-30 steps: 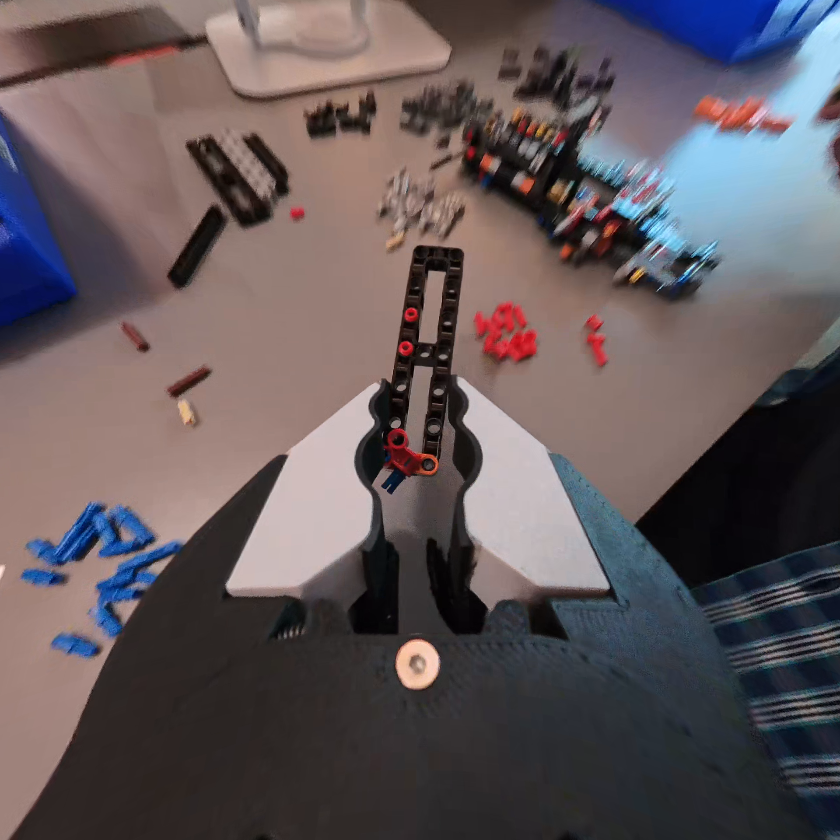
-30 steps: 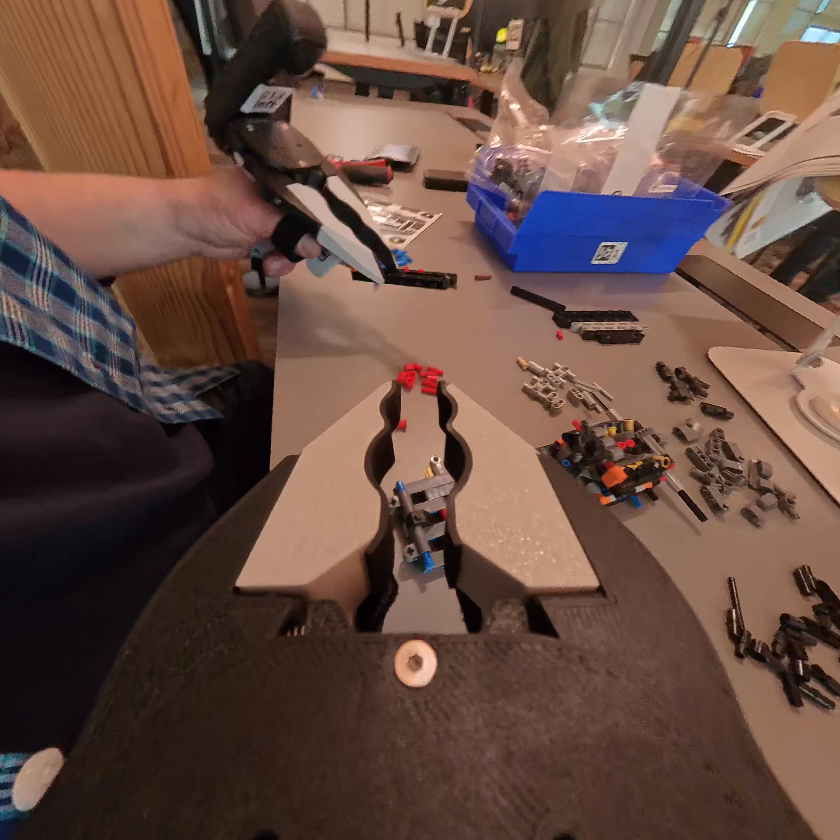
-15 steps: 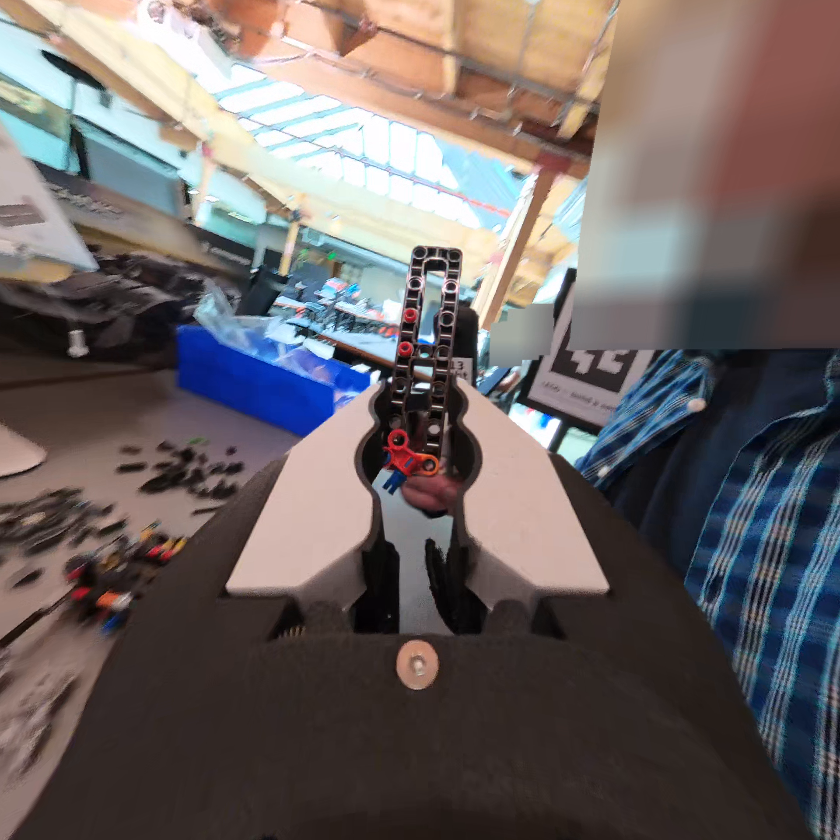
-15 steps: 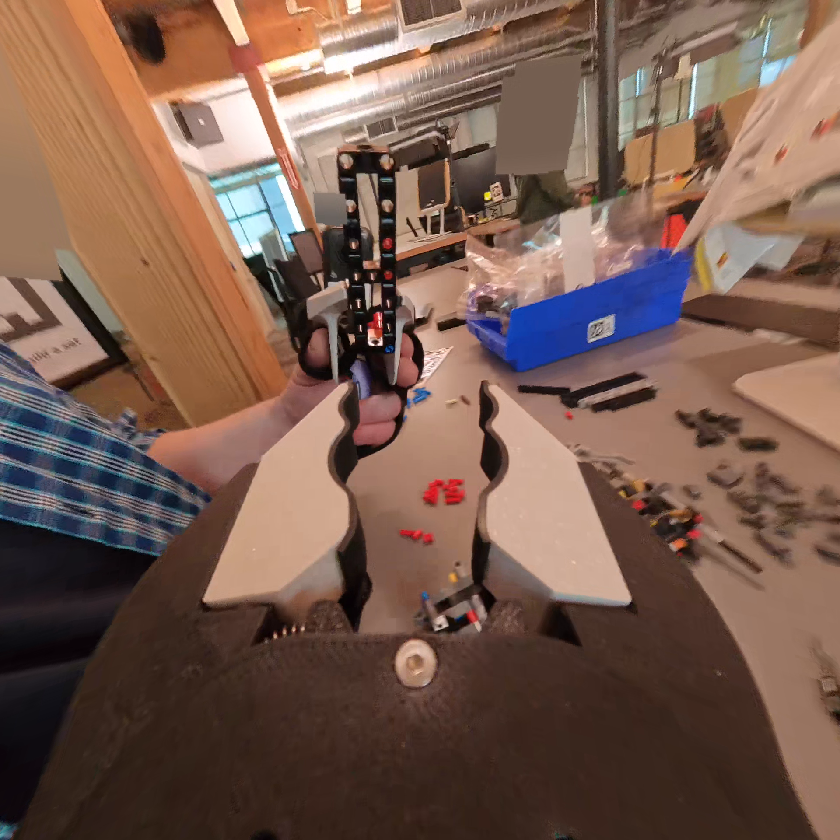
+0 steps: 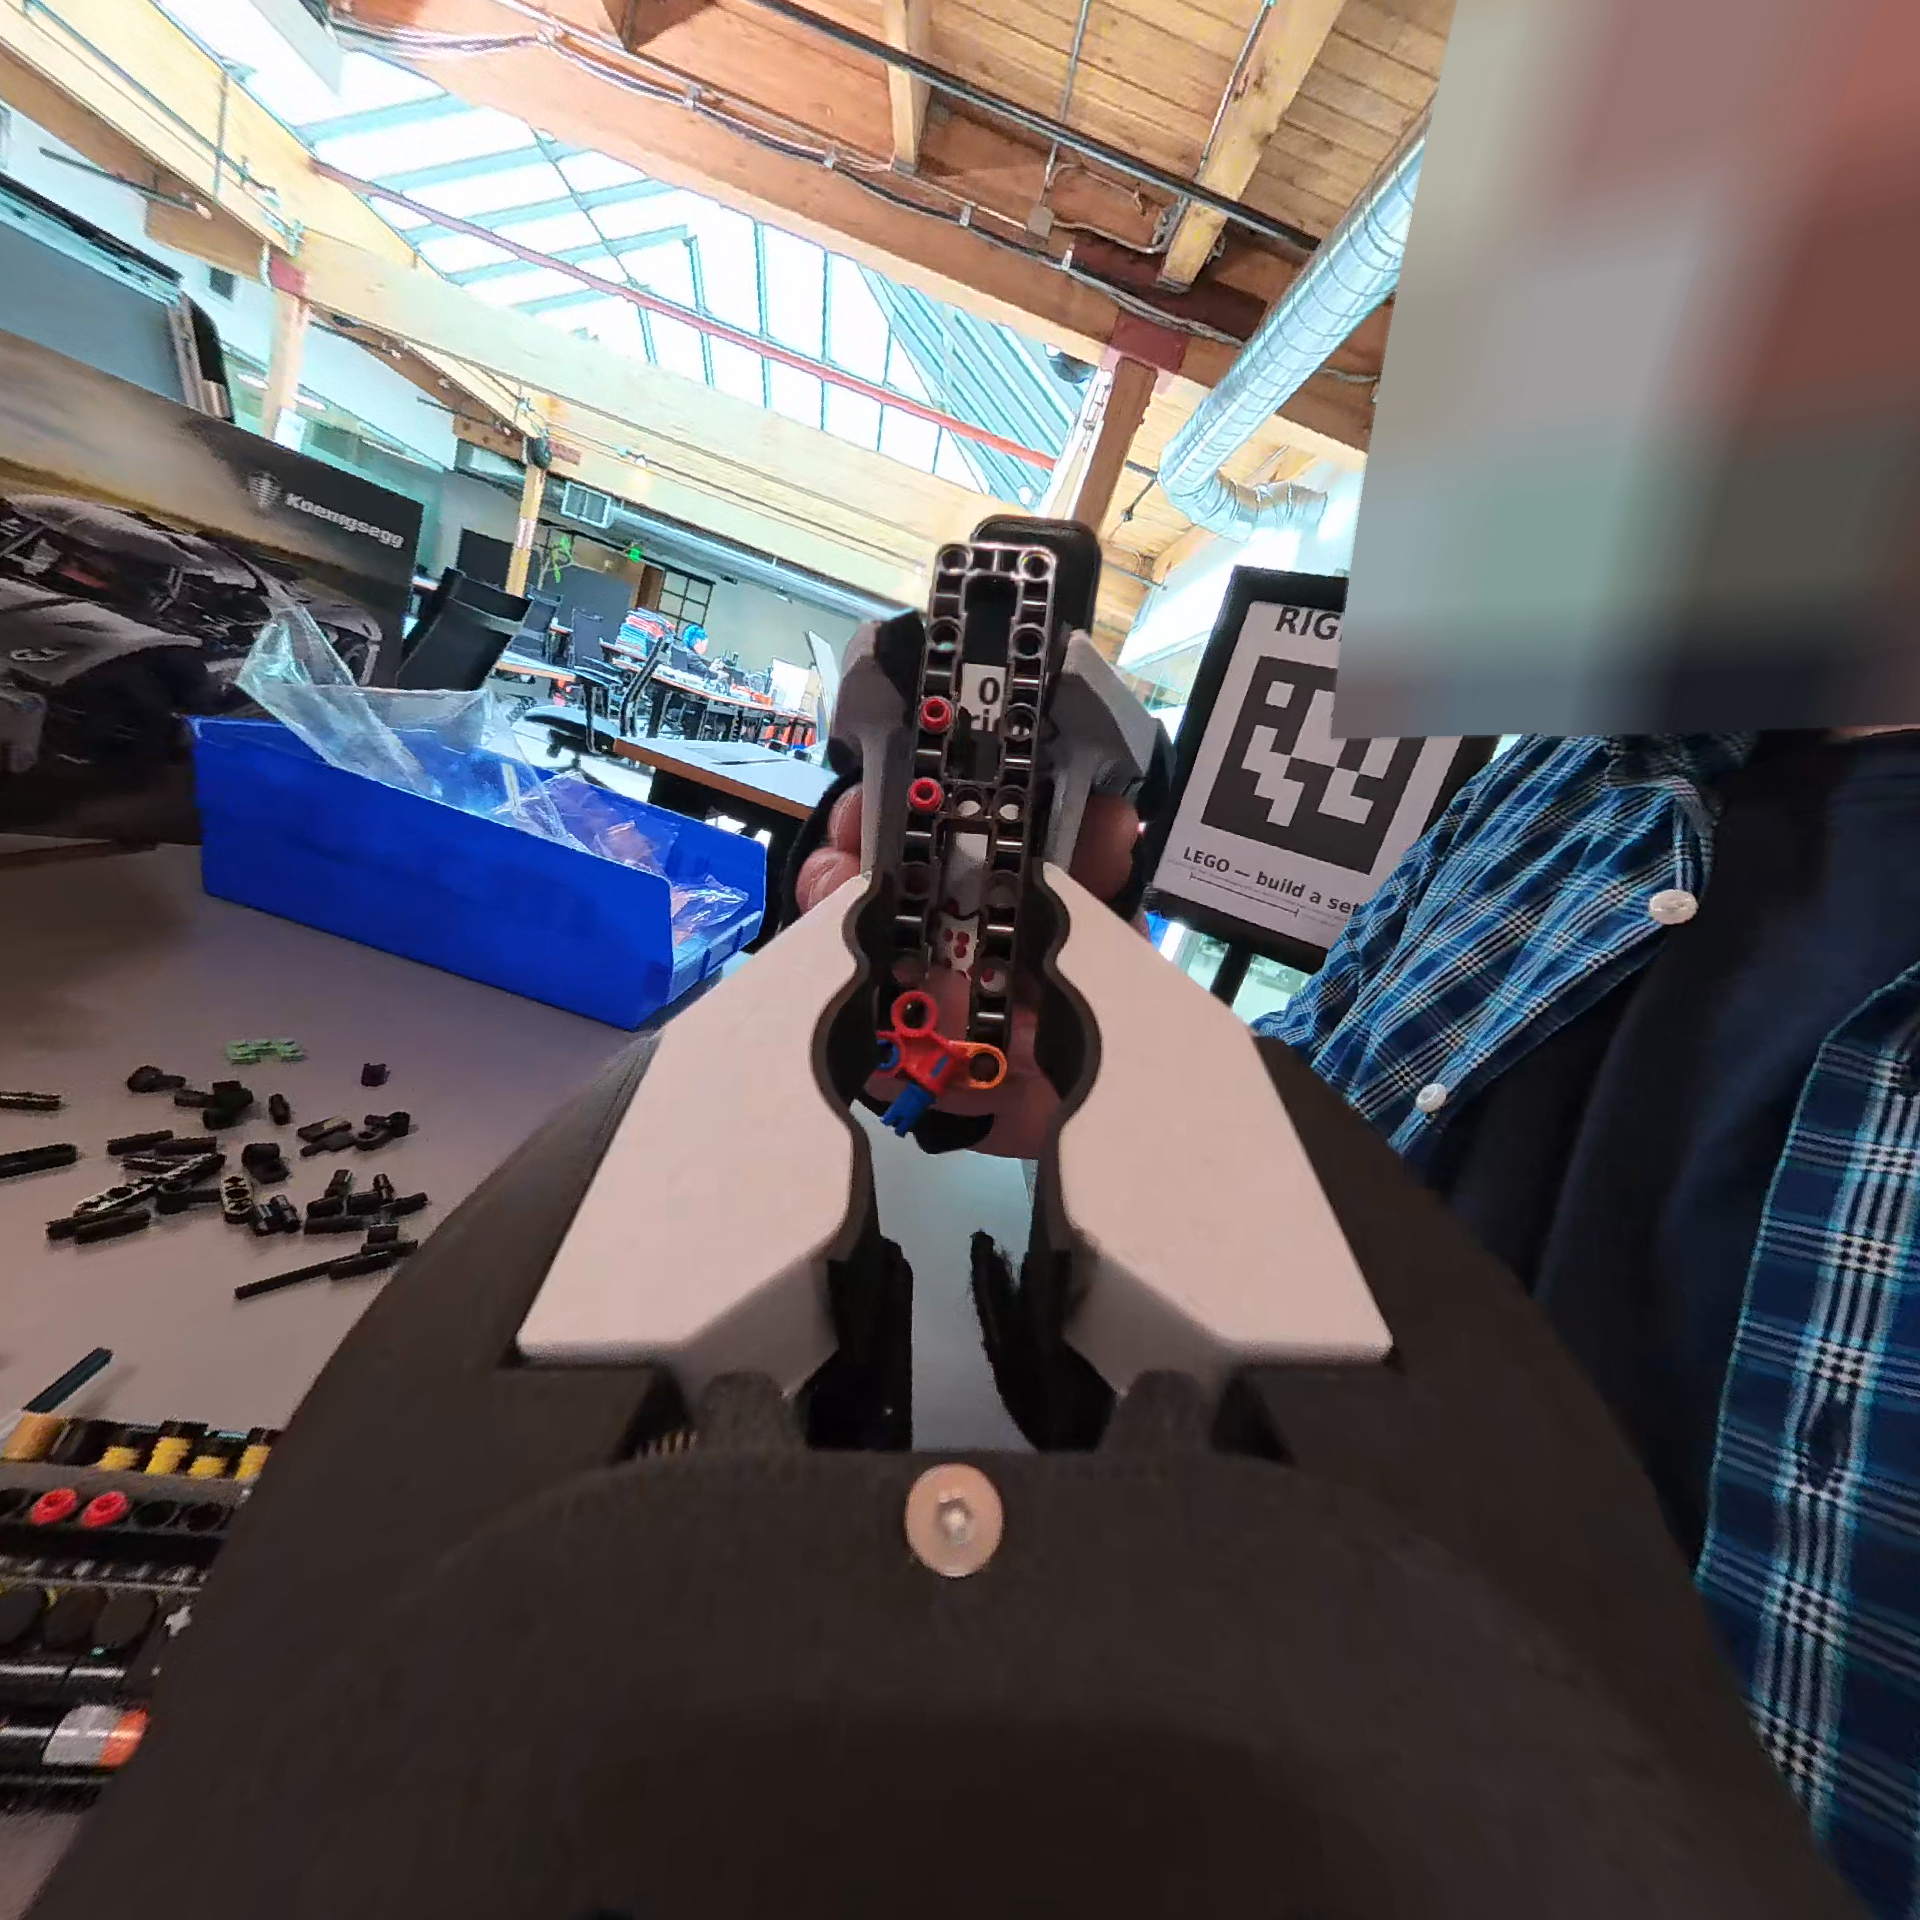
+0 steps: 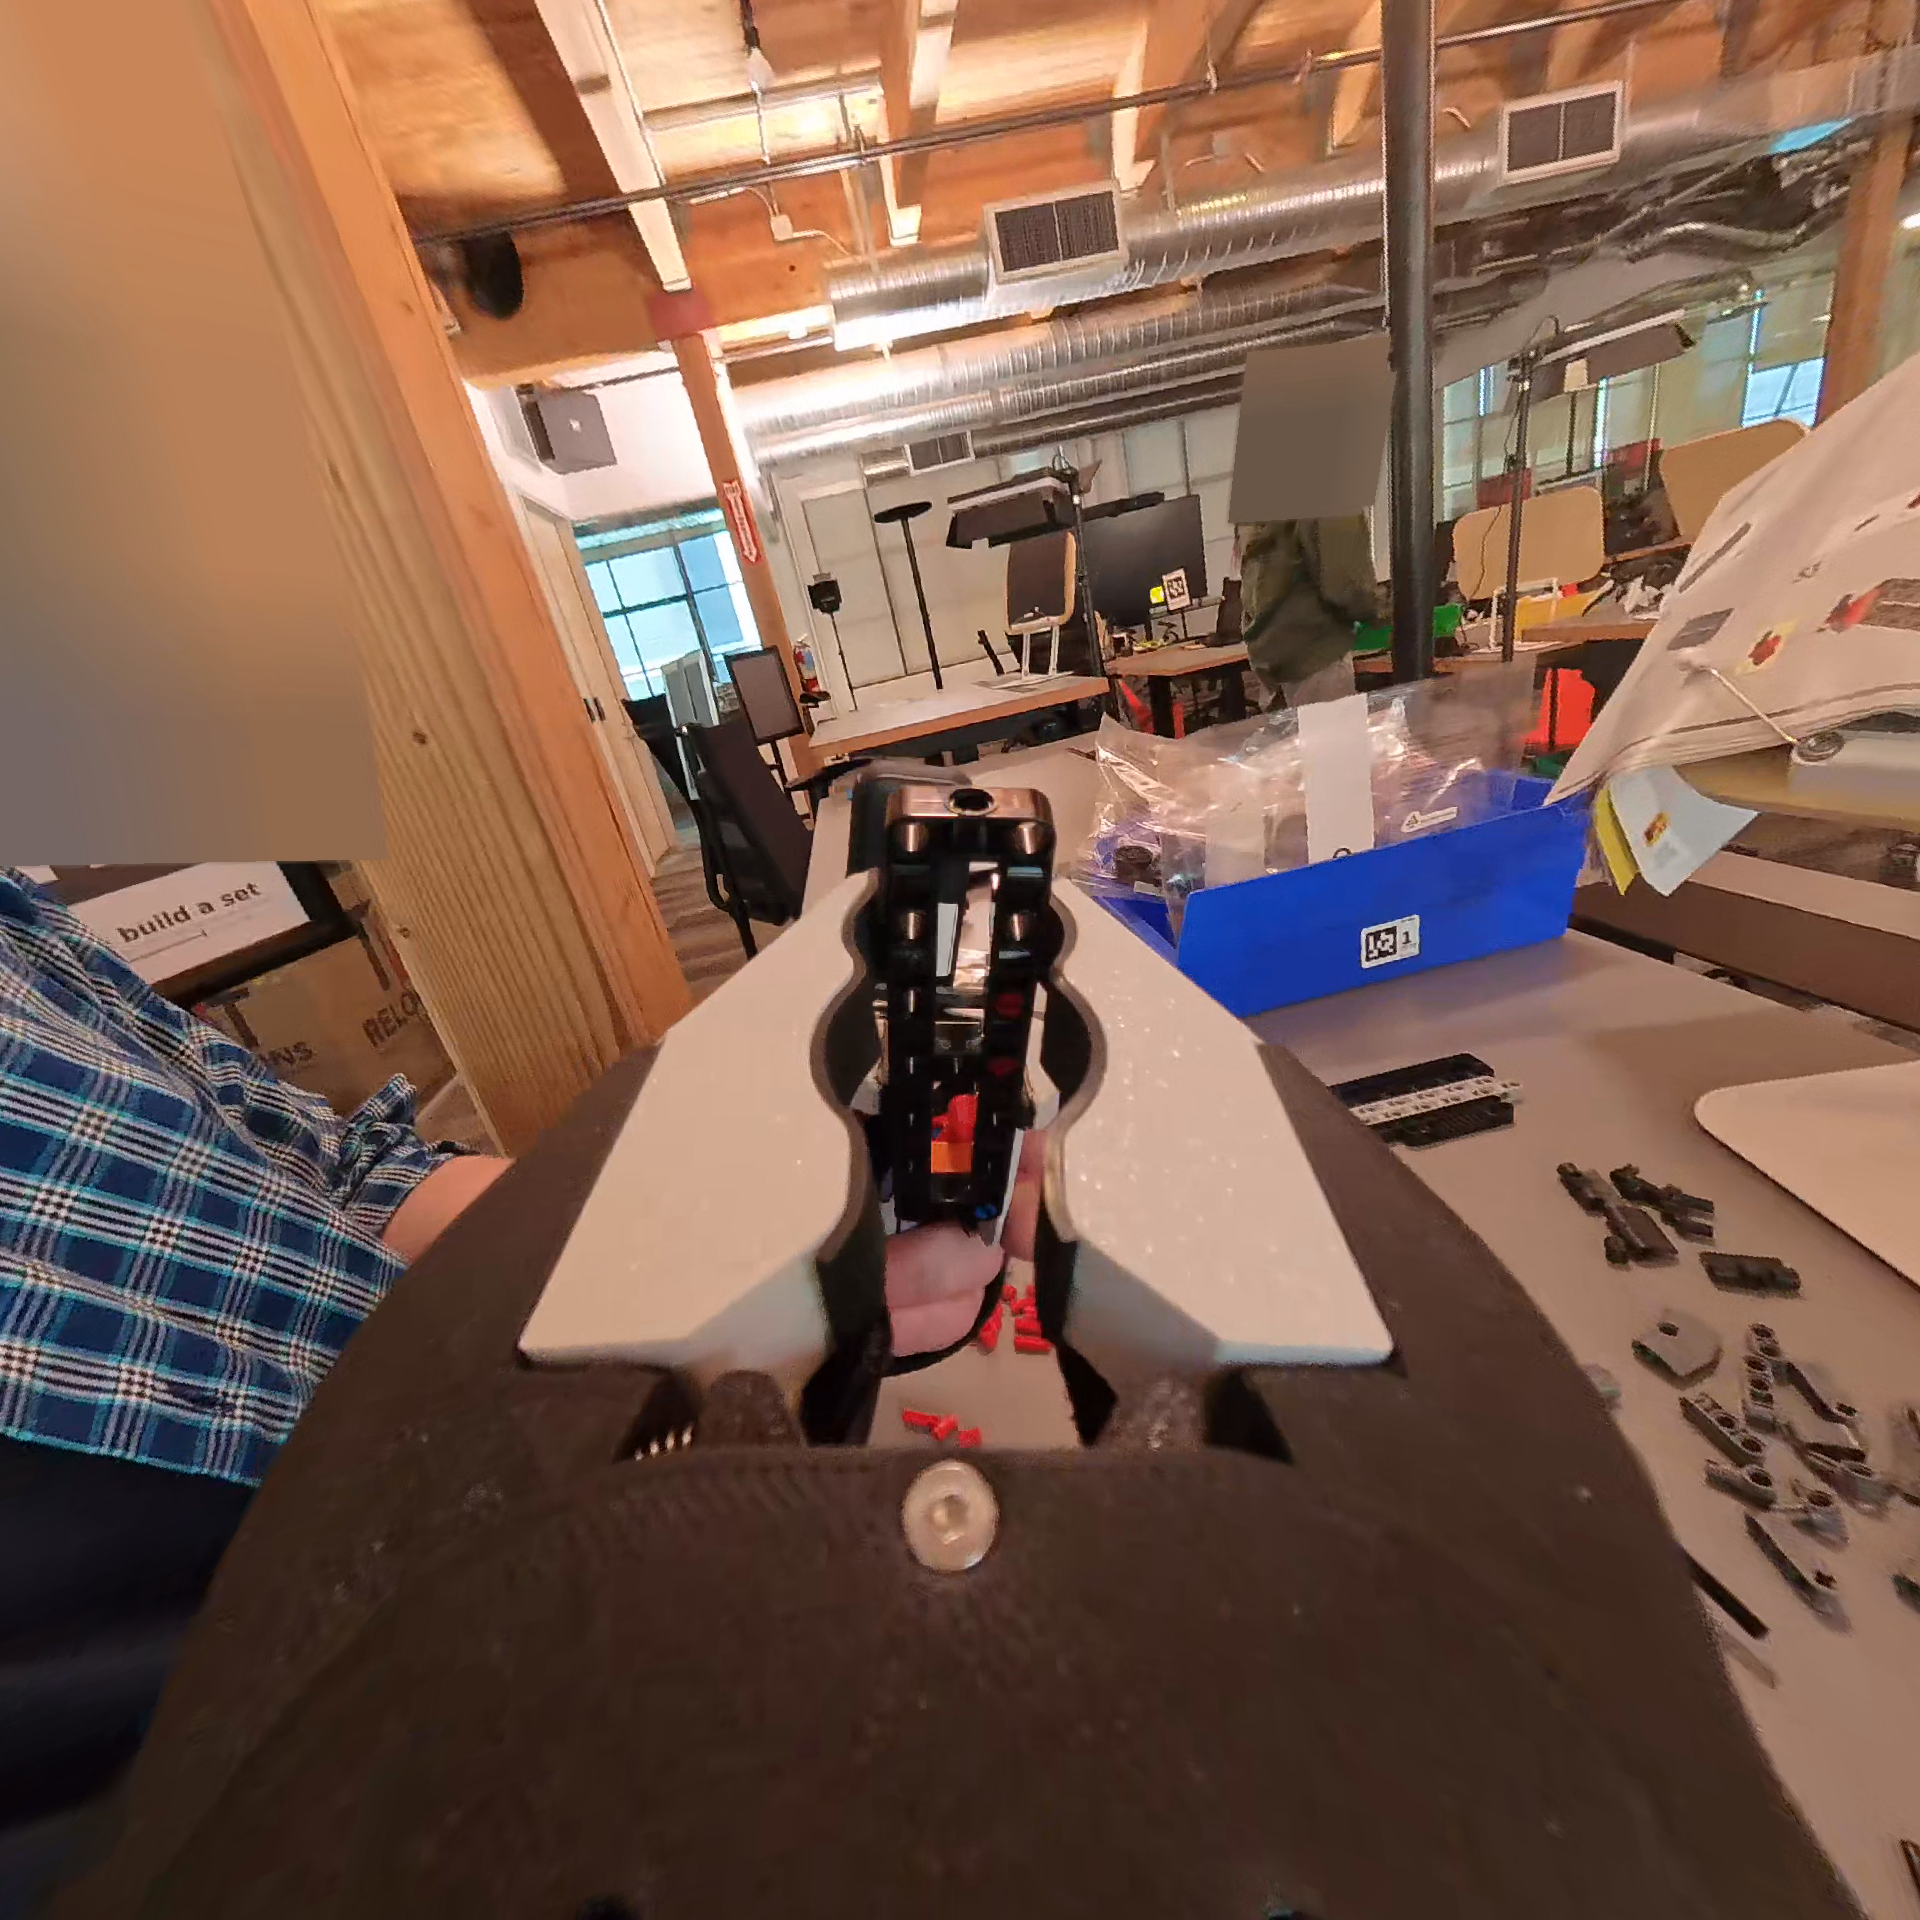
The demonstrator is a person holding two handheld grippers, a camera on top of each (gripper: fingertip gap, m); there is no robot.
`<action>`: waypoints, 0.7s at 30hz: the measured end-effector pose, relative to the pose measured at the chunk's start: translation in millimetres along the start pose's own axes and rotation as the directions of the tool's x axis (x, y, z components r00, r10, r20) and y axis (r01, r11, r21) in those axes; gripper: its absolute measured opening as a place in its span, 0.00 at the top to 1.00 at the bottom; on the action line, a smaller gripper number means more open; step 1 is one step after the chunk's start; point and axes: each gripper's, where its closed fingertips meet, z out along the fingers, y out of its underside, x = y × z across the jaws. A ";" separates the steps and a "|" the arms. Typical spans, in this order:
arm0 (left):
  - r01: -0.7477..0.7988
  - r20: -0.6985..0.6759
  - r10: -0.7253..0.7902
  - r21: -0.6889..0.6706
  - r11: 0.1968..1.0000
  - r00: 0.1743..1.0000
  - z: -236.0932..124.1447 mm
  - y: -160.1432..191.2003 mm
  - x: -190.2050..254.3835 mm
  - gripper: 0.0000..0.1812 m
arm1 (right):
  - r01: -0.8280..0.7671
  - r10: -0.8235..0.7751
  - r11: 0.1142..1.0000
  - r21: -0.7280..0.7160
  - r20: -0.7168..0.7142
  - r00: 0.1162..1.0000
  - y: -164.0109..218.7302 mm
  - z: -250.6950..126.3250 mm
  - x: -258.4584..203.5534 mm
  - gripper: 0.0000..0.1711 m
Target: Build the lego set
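Your left hand-held gripper was clamped on the lower end of a long black lego frame, held upright in the air above the surface. A red connector with a blue pin sat at the frame's near end. Your right hand-held gripper faced it from the far side, its jaws narrowed around the same frame; whether they pressed on it I couldn't tell. Loose black pieces lay on the left, near a blue bin.
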 end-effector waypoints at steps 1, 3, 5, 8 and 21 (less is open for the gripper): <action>0.003 0.002 -0.003 0.007 1.000 1.000 0.2 -0.3 -1.3 0.87 | 0.004 -0.004 1.000 -0.009 -0.003 1.000 0.1 0.1 0.8 0.86; 0.009 0.007 -0.009 0.015 1.000 1.000 -0.4 -1.6 -3.1 0.87 | 0.031 -0.032 0.999 -0.021 -0.017 0.999 -1.4 -0.7 2.7 0.86; 0.011 0.045 -0.012 0.021 1.000 0.999 -6.2 -6.1 -8.0 0.81 | 0.098 -0.103 0.993 -0.065 -0.065 0.993 -2.5 -3.0 8.8 0.86; -0.035 0.183 0.035 -0.005 0.999 0.982 -23.0 -16.9 -19.9 0.70 | 0.312 -0.362 0.918 -0.244 -0.197 0.911 0.8 -10.0 30.7 0.86; -0.084 0.393 0.206 -0.305 0.949 0.896 -7.4 -13.9 -22.1 0.73 | 0.703 -0.930 0.249 -0.666 0.040 0.367 46.4 10.2 41.3 0.86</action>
